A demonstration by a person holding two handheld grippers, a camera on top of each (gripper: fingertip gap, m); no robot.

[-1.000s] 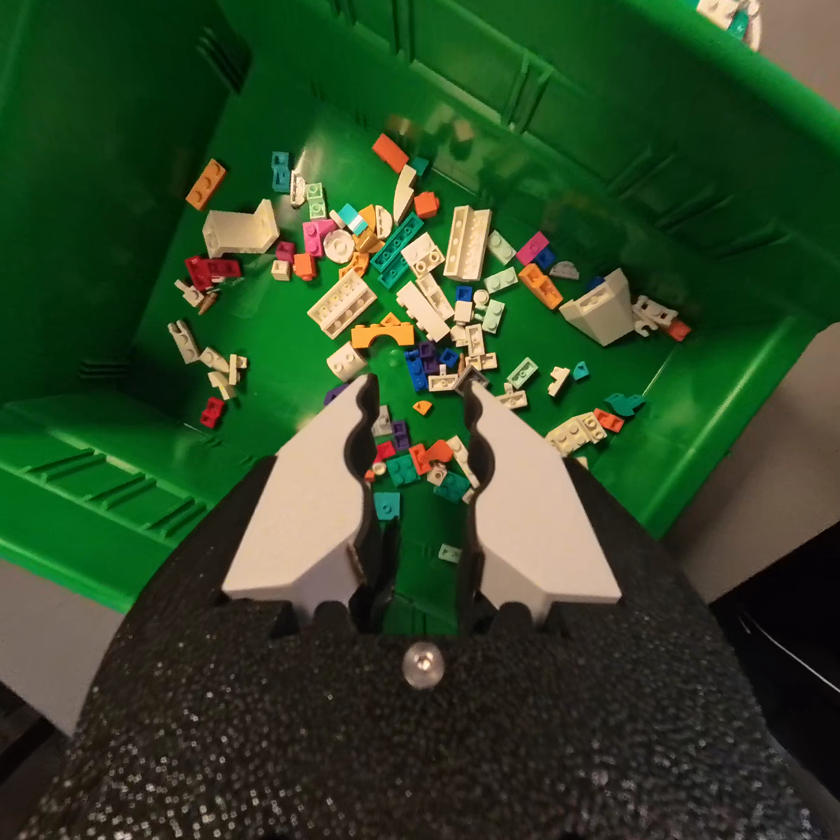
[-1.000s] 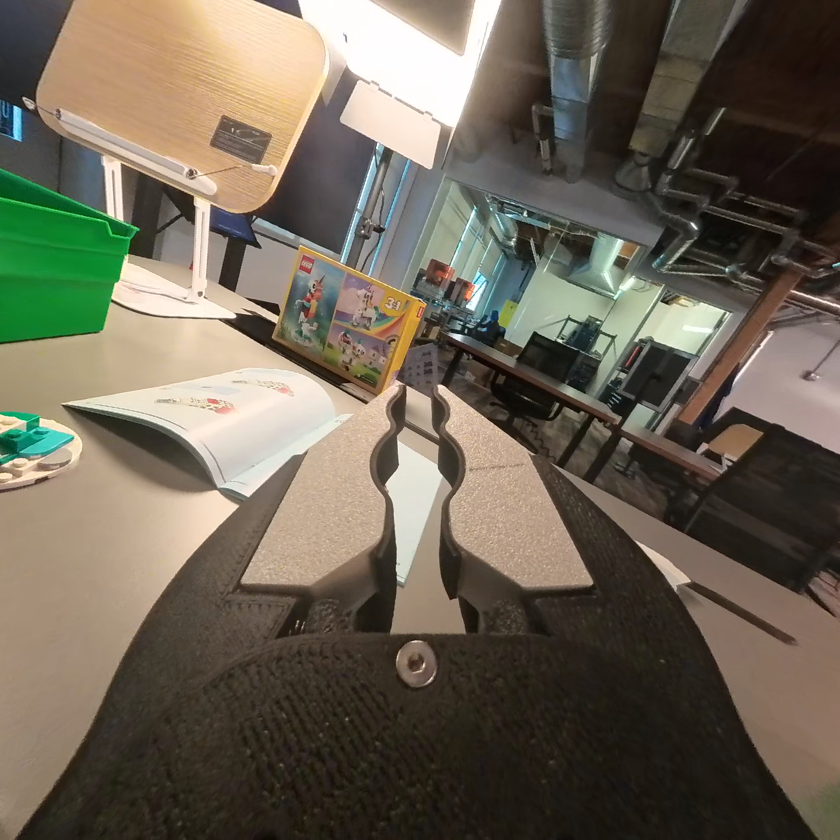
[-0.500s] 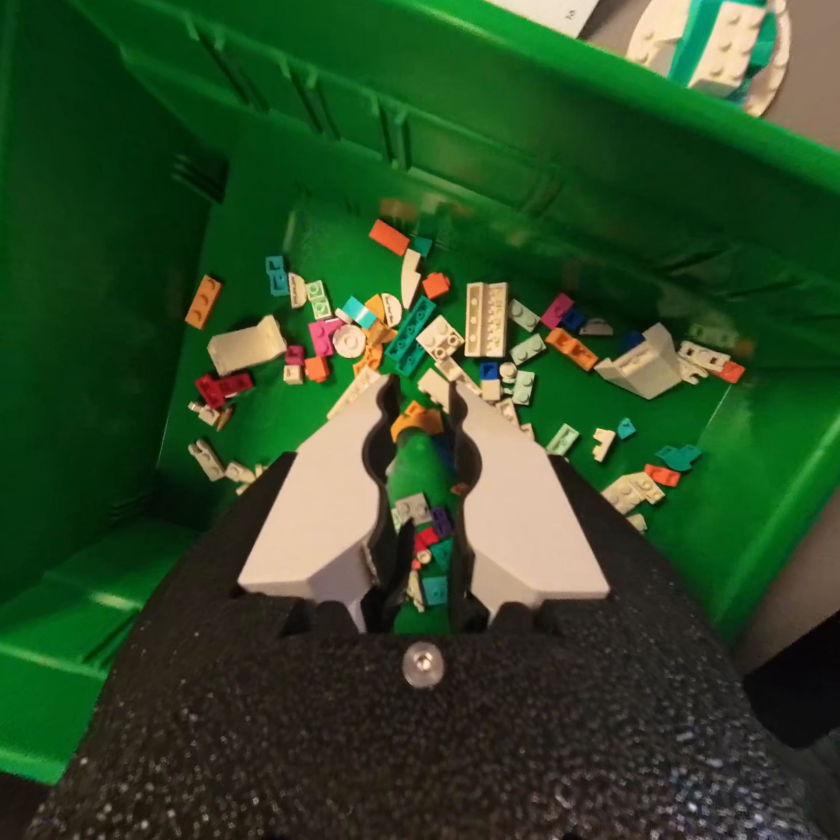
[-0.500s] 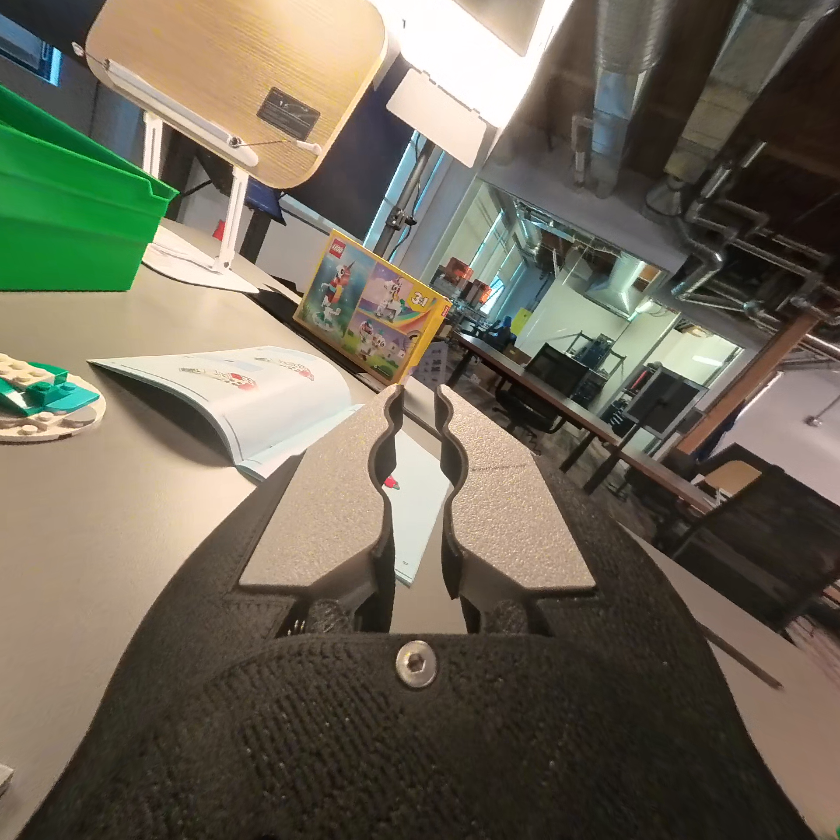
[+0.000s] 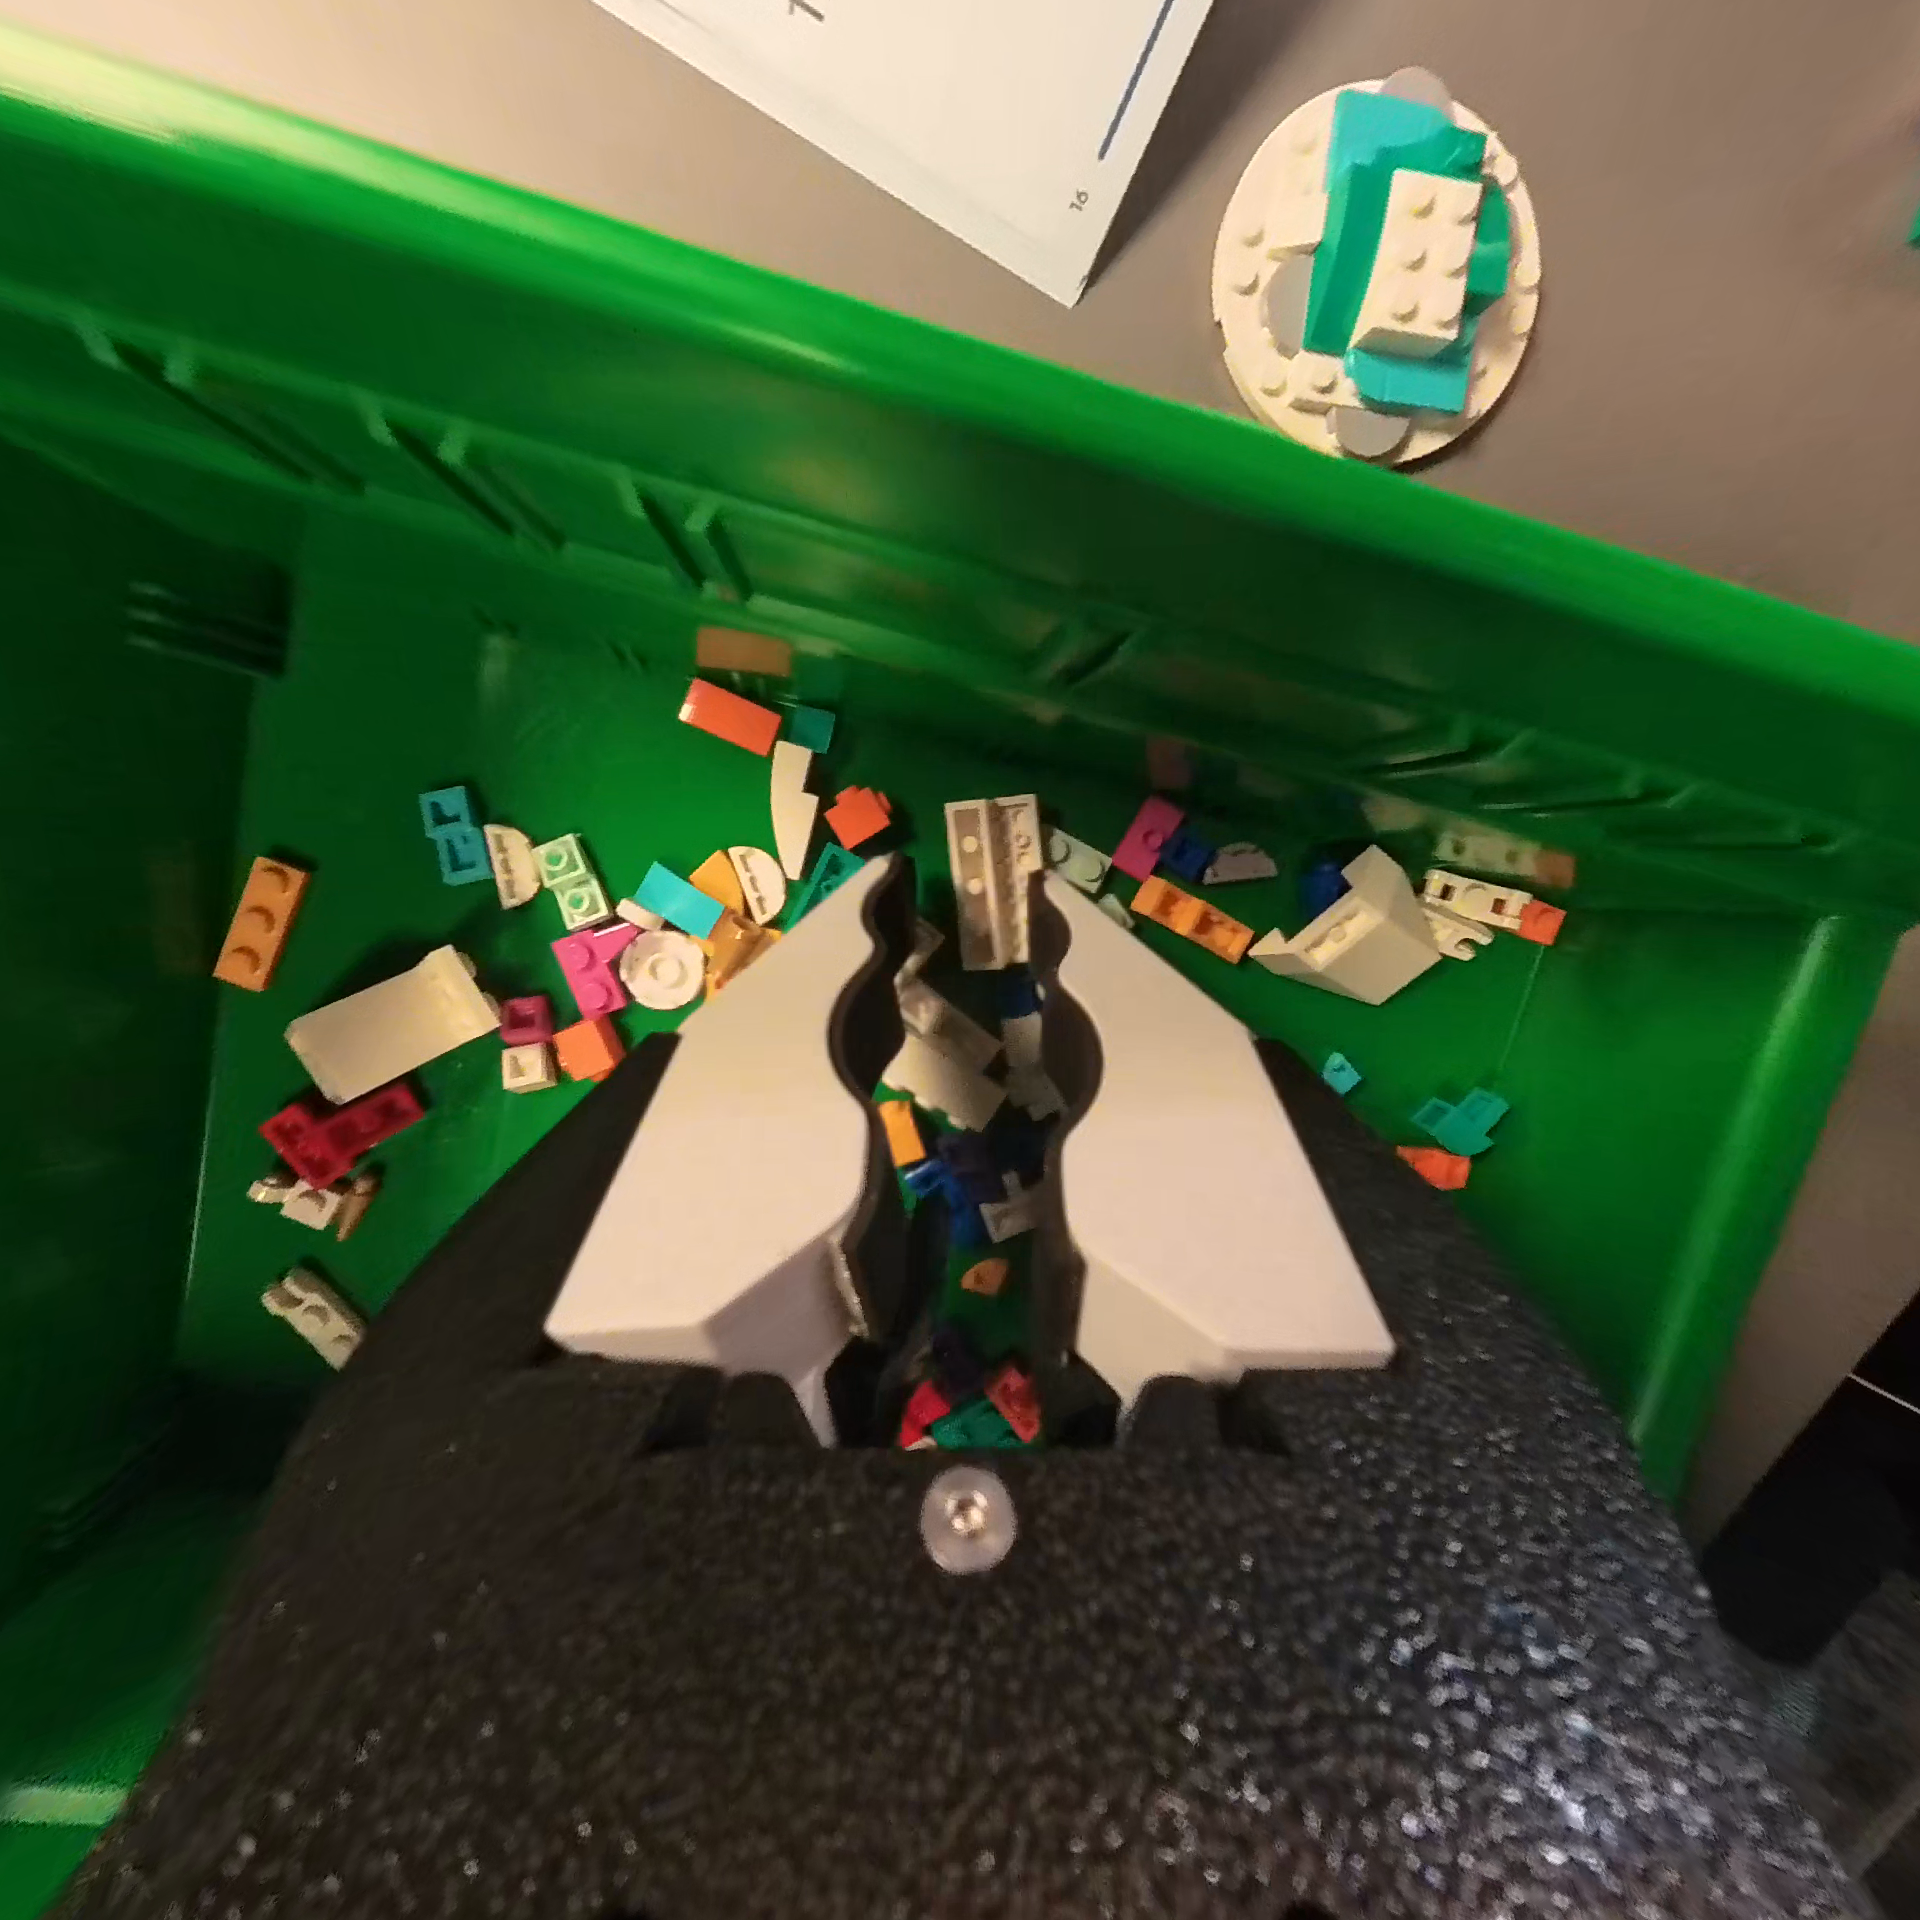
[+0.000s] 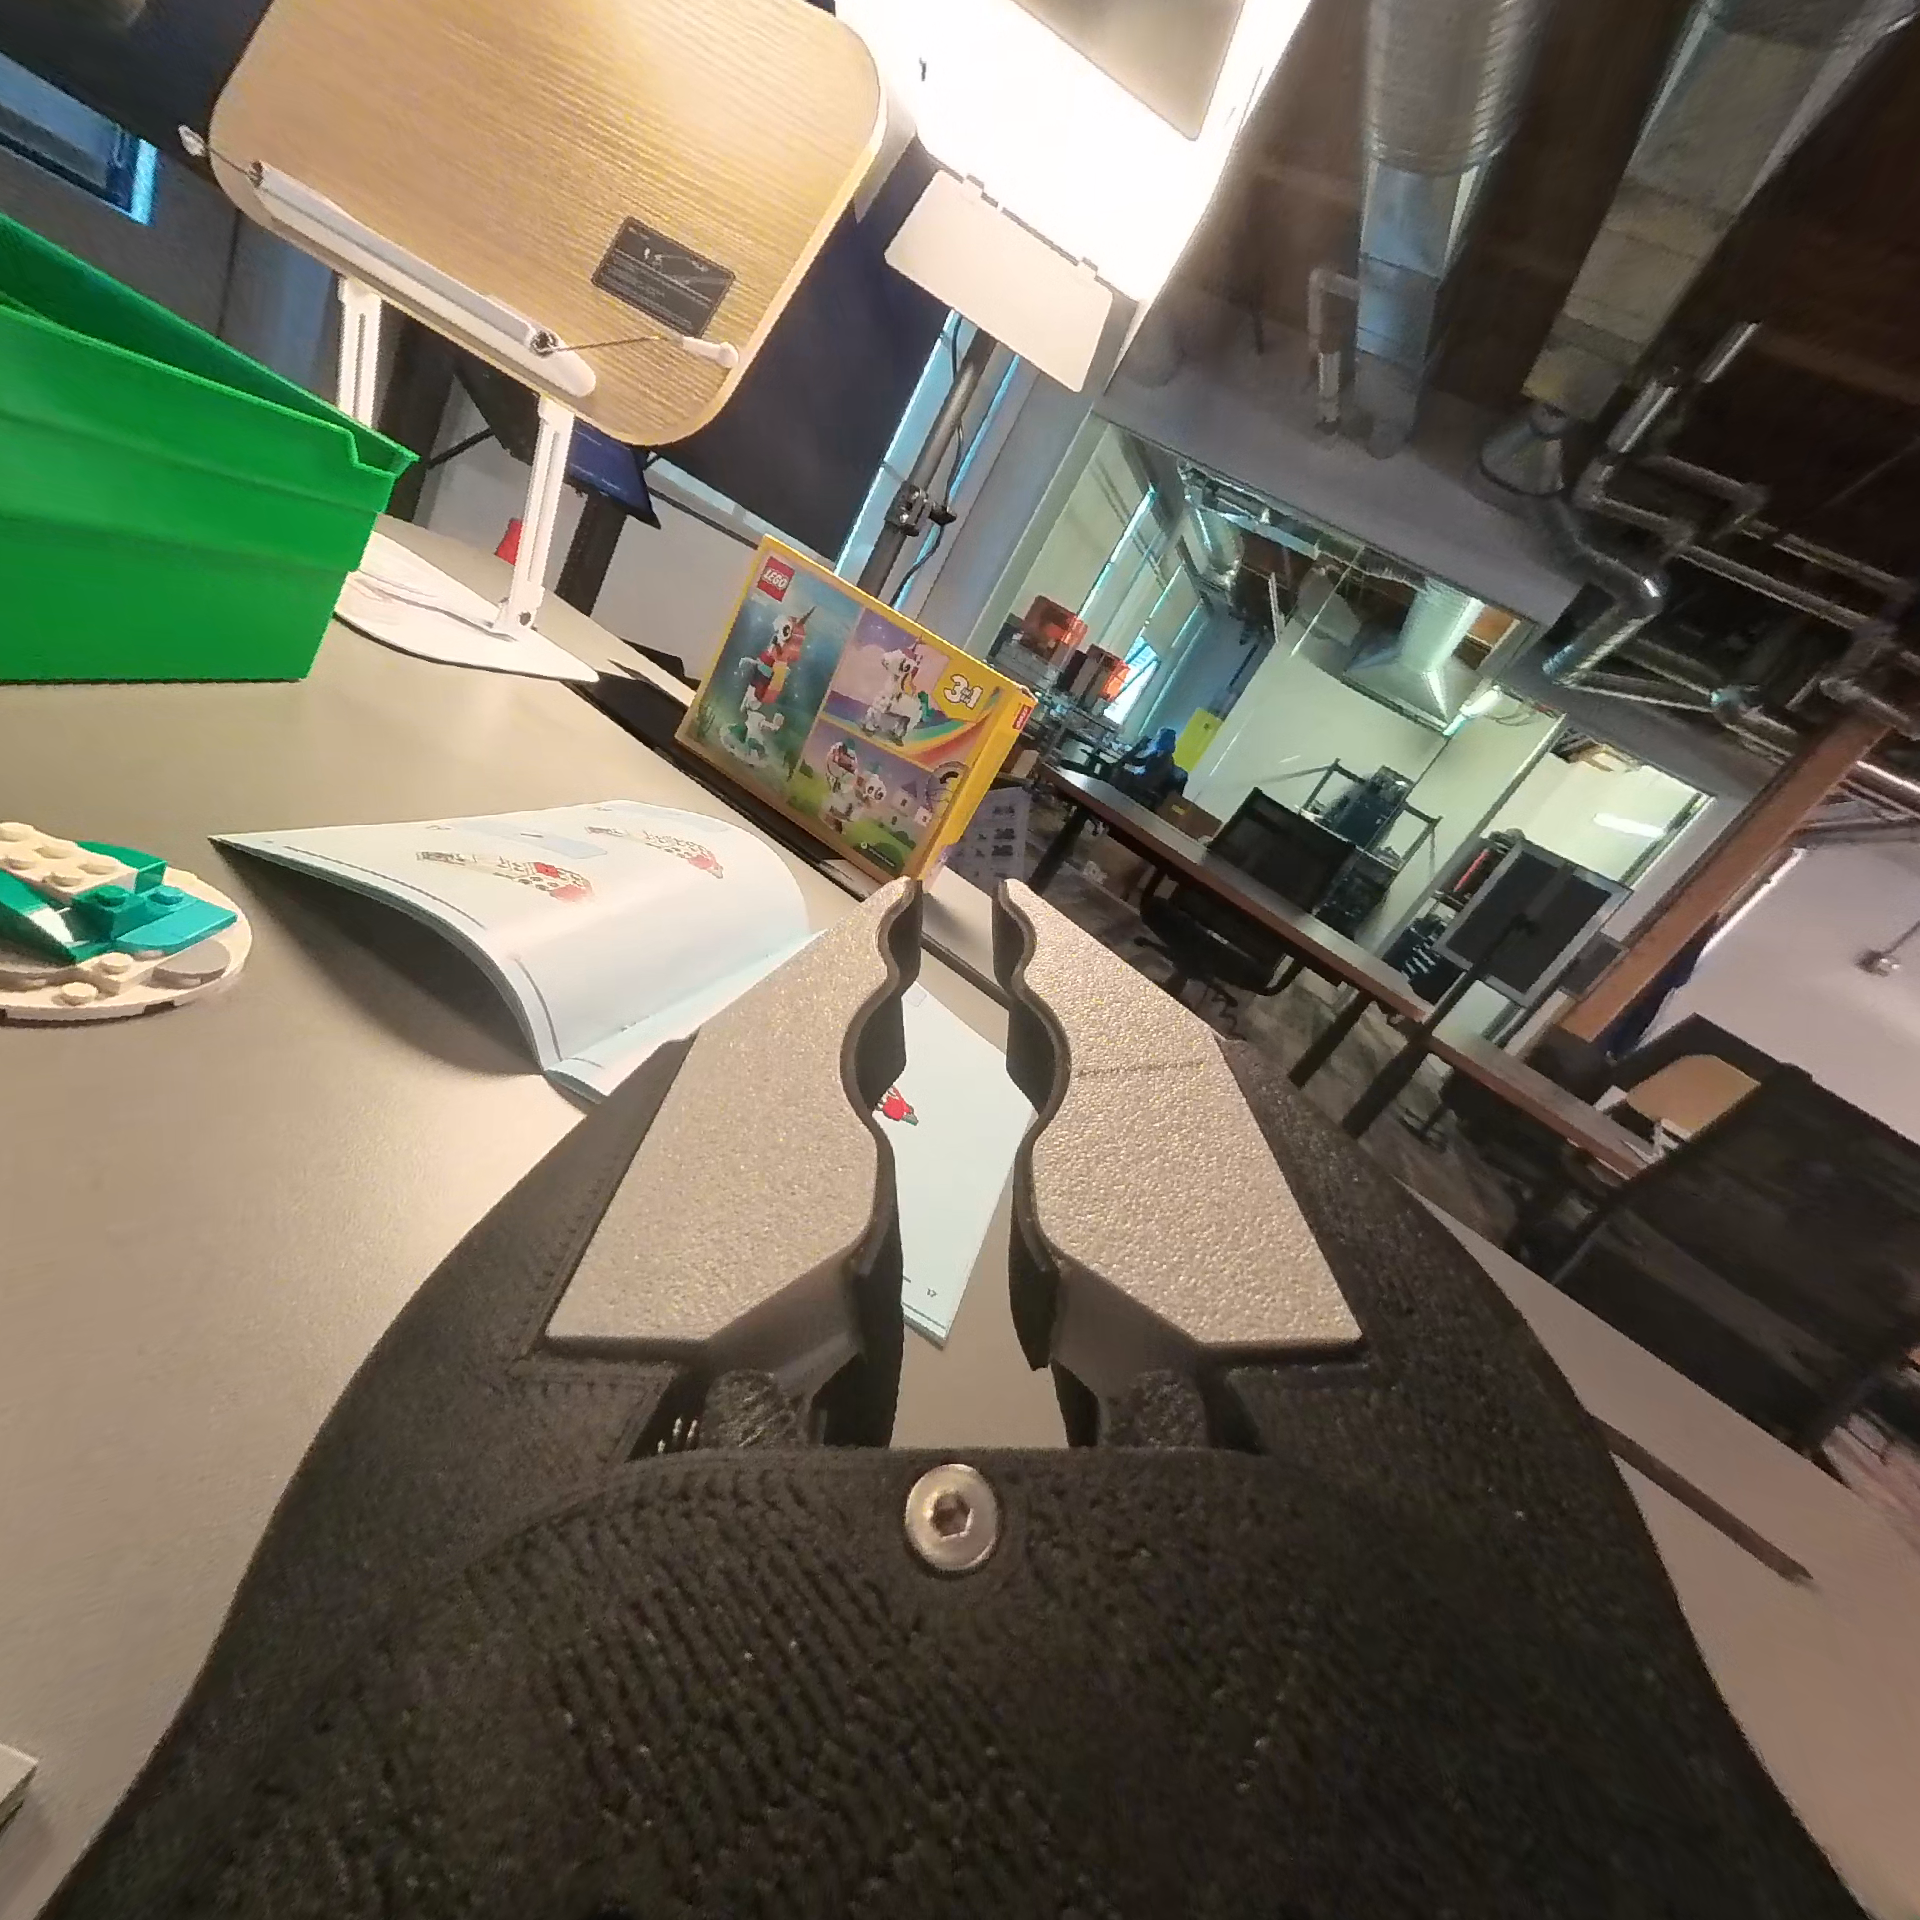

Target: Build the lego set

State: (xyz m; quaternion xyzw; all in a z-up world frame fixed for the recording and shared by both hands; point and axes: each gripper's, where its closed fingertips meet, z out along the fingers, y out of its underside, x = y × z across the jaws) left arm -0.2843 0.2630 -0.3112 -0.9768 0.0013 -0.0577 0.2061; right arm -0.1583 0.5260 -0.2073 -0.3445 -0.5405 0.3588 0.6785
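A green bin (image 5: pixel 1039 499) holds several loose lego pieces in white, orange, teal, pink, blue and red. My left gripper (image 5: pixel 971 883) hangs over the pile, open by a narrow gap and empty. A long white brick (image 5: pixel 987 883) lies on the bin floor just past its tips. The partial build, teal and white bricks on a round white plate (image 5: pixel 1377 281), sits on the table beyond the bin; it also shows in the right wrist view (image 6: pixel 94 935). My right gripper (image 6: pixel 954 899) is slightly open and empty, low over the table.
An open instruction booklet (image 6: pixel 582 904) lies on the grey table (image 6: pixel 260 1195), with its corner in the left wrist view (image 5: pixel 935 104). A yellow lego box (image 6: pixel 852 717) stands behind it. A wooden book stand (image 6: pixel 540 208) rises at the back, next to the green bin (image 6: pixel 156 520). The left gripper's tips are roughly 30 centimetres from the right gripper's.
My left gripper has moved forward over the pile toward the bin's far wall, and its jaws have narrowed. The right gripper has shifted slightly; its jaws are unchanged.
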